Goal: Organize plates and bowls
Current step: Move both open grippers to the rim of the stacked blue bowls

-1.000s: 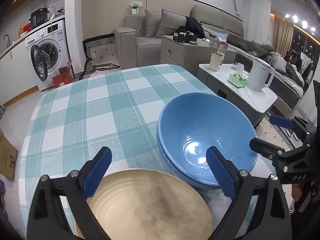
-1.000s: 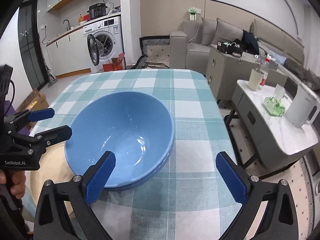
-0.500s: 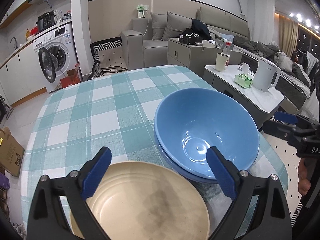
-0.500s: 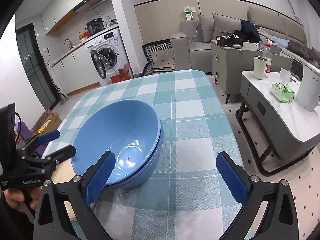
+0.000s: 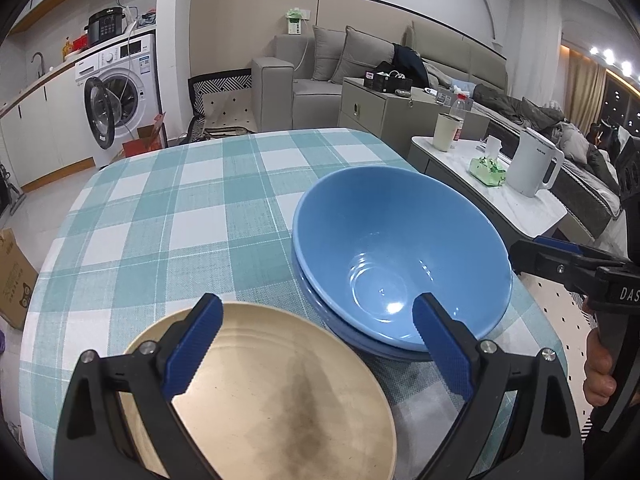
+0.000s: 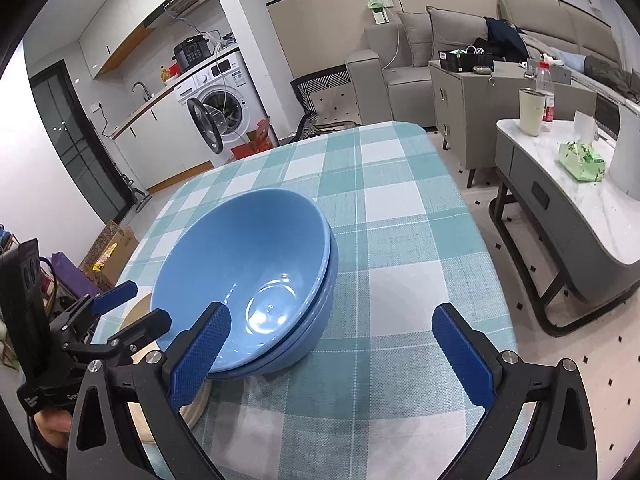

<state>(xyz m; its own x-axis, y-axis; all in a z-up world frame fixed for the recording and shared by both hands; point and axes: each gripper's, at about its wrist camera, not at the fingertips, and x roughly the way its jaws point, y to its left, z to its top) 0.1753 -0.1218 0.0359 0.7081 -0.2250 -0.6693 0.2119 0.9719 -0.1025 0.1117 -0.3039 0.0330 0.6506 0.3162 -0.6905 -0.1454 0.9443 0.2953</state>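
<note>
Two blue bowls [image 5: 400, 256] sit nested in a stack on the checked tablecloth [image 5: 180, 216]; the stack also shows in the right wrist view [image 6: 248, 280]. A beige plate [image 5: 272, 396] lies just in front-left of the stack, partly under my left gripper [image 5: 316, 344], which is open and empty above it. The plate's edge [image 6: 136, 312] shows left of the bowls in the right wrist view. My right gripper [image 6: 332, 348] is open and empty, held back from the bowls at the table's near right side. It also shows at the right of the left wrist view [image 5: 560, 256].
A side table [image 6: 580, 200] with a white kettle [image 5: 534, 168], a cup [image 6: 532, 112] and a green tissue pack [image 6: 582, 160] stands right of the table. A washing machine [image 5: 120, 88] and sofa [image 5: 340, 76] are behind. A cardboard box [image 5: 12, 276] is on the floor left.
Both grippers have pulled back and risen from the bowls. The right gripper has withdrawn to the right. More of the plate shows under the left gripper. The bowls have not moved.
</note>
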